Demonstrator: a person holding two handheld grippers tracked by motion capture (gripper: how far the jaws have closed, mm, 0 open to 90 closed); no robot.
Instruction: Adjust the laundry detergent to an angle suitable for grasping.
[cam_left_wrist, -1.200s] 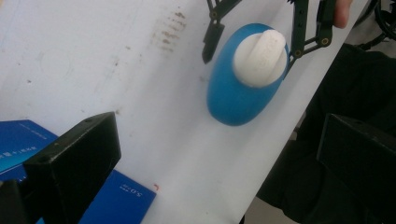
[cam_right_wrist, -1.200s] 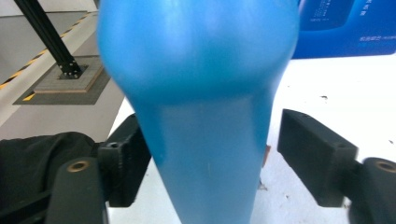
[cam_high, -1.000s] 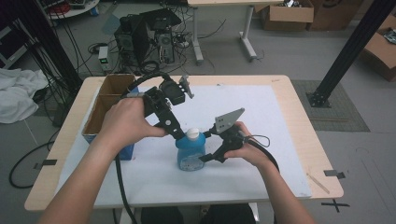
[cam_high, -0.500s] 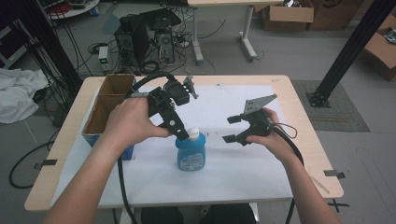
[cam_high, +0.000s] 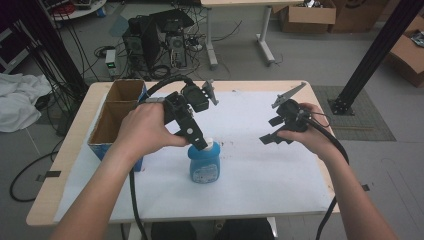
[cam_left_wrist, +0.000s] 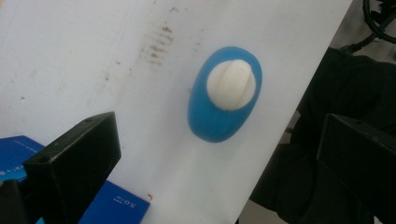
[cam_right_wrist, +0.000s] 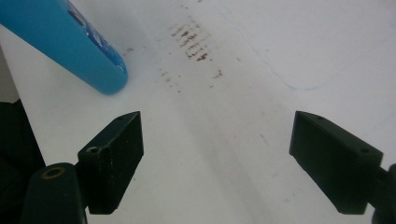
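A blue bottle (cam_high: 205, 165) with a white cap (cam_high: 209, 142) stands upright on the white paper in the middle of the table. My left gripper (cam_high: 199, 142) points down just above the cap. In the left gripper view its jaws stand wide apart, left gripper (cam_left_wrist: 217, 168) open, with the bottle (cam_left_wrist: 212, 116) and cap (cam_left_wrist: 231, 84) below and beyond them, untouched. My right gripper (cam_high: 270, 137) hovers well to the right of the bottle. Its jaws have just been opening, and nothing is between them. In the right gripper view, the right gripper (cam_right_wrist: 233, 158) faces bare paper, with the bottle (cam_right_wrist: 65, 42) at upper left.
An open cardboard box (cam_high: 117, 117) with blue sides stands at the table's left edge; its blue side (cam_left_wrist: 112, 205) shows in the left gripper view. White paper (cam_high: 260, 180) covers the tabletop, with brown smudges (cam_right_wrist: 191, 44) near the bottle. Cables trail from both grippers.
My right gripper has drawn back from the bottle's side, moving right and upward. The left gripper and the bottle have stayed in place.
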